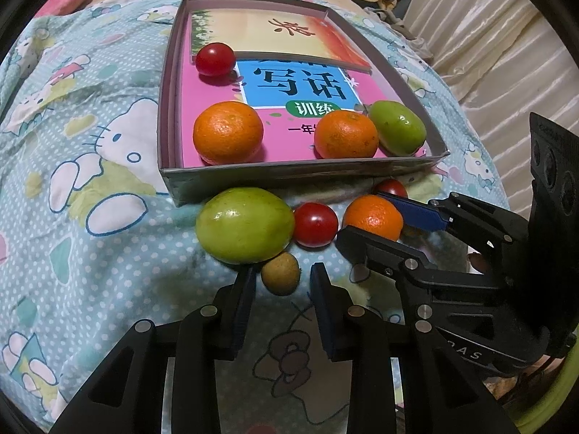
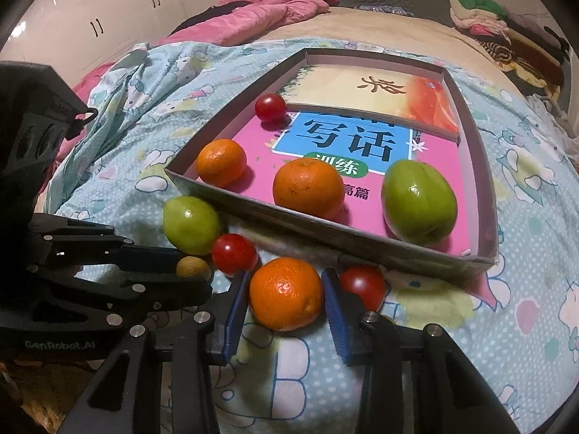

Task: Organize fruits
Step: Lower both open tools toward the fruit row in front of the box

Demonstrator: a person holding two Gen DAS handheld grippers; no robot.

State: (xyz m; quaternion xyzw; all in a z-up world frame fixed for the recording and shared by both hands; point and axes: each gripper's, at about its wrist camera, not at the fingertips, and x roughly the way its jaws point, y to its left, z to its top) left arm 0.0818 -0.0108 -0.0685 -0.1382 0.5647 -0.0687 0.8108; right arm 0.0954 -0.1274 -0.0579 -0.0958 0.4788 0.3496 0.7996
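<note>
A grey cardboard box [image 1: 289, 171] [image 2: 260, 213] on the bed holds two books, two oranges [image 1: 228, 132] [image 1: 345, 134], a green fruit [image 1: 398, 132] and a cherry tomato [image 1: 214, 59]. In front of it lie a big green fruit [image 1: 244, 225] [image 2: 190, 225], a tomato [image 1: 315, 224] [image 2: 233, 254], a small brown fruit [image 1: 280, 273] [image 2: 193, 268], an orange [image 1: 372, 217] [image 2: 286, 293] and another tomato [image 1: 391, 188] [image 2: 363, 285]. My left gripper [image 1: 282, 282] is open around the brown fruit. My right gripper [image 2: 286, 289] [image 1: 376, 213] is open with its pads on either side of the loose orange.
The bed is covered by a light-blue cartoon sheet [image 1: 108, 144]. A pink quilt [image 2: 260, 14] lies at the far end, clothes [image 2: 506, 29] are piled at the back right, and white cupboards [image 2: 90, 18] stand at the left.
</note>
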